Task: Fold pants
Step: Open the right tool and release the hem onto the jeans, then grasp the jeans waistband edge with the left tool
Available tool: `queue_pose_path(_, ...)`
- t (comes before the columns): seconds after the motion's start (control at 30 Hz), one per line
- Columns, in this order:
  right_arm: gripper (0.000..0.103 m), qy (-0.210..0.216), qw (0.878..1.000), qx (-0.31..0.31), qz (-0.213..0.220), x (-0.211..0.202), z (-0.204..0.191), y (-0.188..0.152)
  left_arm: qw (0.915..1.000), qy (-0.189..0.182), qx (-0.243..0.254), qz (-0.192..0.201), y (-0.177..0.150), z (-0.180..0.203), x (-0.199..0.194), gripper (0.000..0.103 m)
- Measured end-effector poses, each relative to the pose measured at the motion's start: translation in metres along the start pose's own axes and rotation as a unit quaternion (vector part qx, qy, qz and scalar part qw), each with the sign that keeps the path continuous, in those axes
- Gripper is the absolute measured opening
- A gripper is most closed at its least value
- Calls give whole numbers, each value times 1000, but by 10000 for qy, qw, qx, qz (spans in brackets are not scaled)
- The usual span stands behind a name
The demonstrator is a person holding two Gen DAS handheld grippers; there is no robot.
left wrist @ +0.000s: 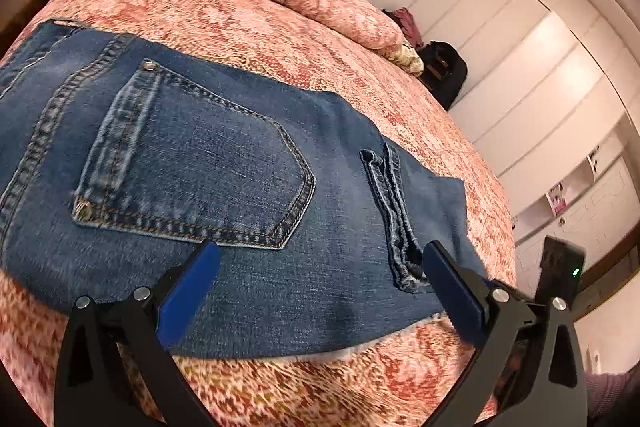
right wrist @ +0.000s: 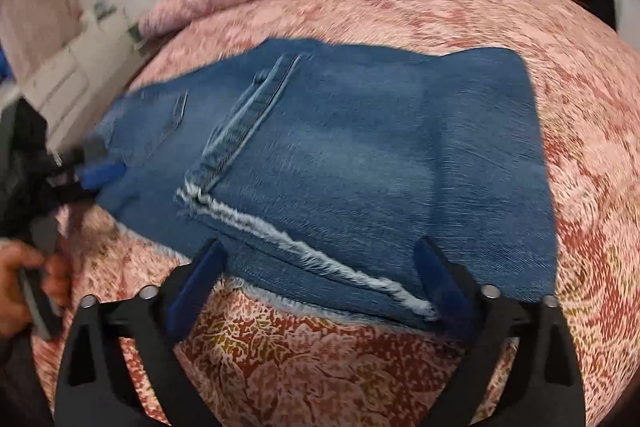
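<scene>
On the bed: the blue denim pants lie folded into a flat block on the pink patterned bedspread, back pocket up, frayed hems stacked at the near edge.
Why so: layers look squared and at rest; likely a fold just laid down.
Left gripper: blue-padded fingers spread wide, straddling the near denim edge, nothing pinched.
Right gripper: fingers well apart over the frayed hem, gripping nothing.
Pose: both tilt downward at the near edge; a hand holds the left tool.
</scene>
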State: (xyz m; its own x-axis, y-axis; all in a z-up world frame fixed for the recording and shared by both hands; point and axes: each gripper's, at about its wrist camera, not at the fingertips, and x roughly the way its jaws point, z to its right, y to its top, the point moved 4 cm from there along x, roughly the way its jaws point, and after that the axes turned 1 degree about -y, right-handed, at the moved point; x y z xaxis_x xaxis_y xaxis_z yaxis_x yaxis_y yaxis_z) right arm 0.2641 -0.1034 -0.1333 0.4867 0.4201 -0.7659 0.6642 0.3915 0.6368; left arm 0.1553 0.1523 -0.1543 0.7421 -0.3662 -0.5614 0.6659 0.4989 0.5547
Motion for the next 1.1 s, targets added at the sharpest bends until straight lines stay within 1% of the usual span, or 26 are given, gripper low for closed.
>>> queue_pose_path(0.03,98,-81,9999,-77,-12,1,-4,0,9999,-3,-146,41,2,0,-5,101)
queue_pose_path(0.07,98,-129,9998,-116,-19,2,-5,0,9991,-36,-356,213,5,-2,-17,101)
queue_pose_path(0.13,98,-64,10000,-64,-16,3,0,2,9953,-85,-586,762,13,-6,-44,101)
queue_pose_path(0.17,98,-29,10000,-35,-3,3,2,3,9907,-40,-690,1172,17,-11,-65,101)
queue_pose_path(0.23,98,19,10000,1,19,2,1,4,9822,36,-893,1655,20,-21,-91,101)
queue_pose_path(0.27,98,27,10000,7,24,1,-1,2,9738,210,-1175,1933,17,-33,-105,101)
queue_pose_path(0.33,98,14,10000,0,18,1,-1,1,9627,352,-1584,2166,11,-51,-116,101)
queue_pose_path(0.37,98,4,10000,-6,17,0,-1,-1,9546,413,-1876,2278,8,-63,-120,101)
queue_pose_path(0.43,98,-6,10000,-12,15,1,-2,-1,9465,417,-2178,2345,7,-77,-120,101)
queue_pose_path(0.53,98,-6,10000,-12,14,1,-2,-1,9331,38,-2727,2345,2,-98,-111,101)
queue_pose_path(0.57,98,-9,10000,-14,13,1,-2,-1,9261,-225,-2946,2345,1,-106,-106,101)
queue_pose_path(0.6,98,-25,10000,-25,8,1,-2,-1,9208,-292,-3085,2367,-2,-111,-102,101)
queue_pose_path(0.67,98,-48,10000,-40,4,1,-3,-2,9151,-495,-3154,2464,1,-116,-97,101)
queue_pose_path(0.73,98,-70,10000,-54,1,1,-3,-2,9130,-629,-3180,2479,4,-120,-94,101)
queue_pose_path(0.8,98,-88,9999,-66,-2,1,-4,-2,9116,-685,-3196,2492,5,-123,-92,101)
queue_pose_path(0.87,98,-106,9999,-79,-5,2,-4,-2,9057,-821,-3289,2546,7,-126,-93,101)
queue_pose_path(0.9,98,-120,9999,-84,-6,2,-5,-2,9037,-830,-3338,2550,7,-128,-94,101)
queue_pose_path(0.93,98,-129,9999,-88,-7,2,-5,-2,9037,-764,-3358,2544,7,-129,-96,101)
queue_pose_path(0.97,98,-136,9999,-91,-7,2,-6,-2,9082,-438,-3350,2469,6,-129,-96,101)
queue_pose_path(1.0,98,-144,9999,-95,-10,2,-6,-1,9143,-277,-3262,2383,7,-126,-95,101)
queue_pose_path(1.03,98,-127,9999,-76,-41,2,-6,-2,9181,-132,-3207,2325,7,-125,-96,101)
queue_pose_path(1.07,98,-139,9999,-79,-43,3,-7,-2,9211,274,-3153,2267,7,-123,-97,101)
queue_pose_path(1.1,98,-153,9998,-88,-46,3,-7,-2,9217,523,-3116,2251,7,-122,-98,101)
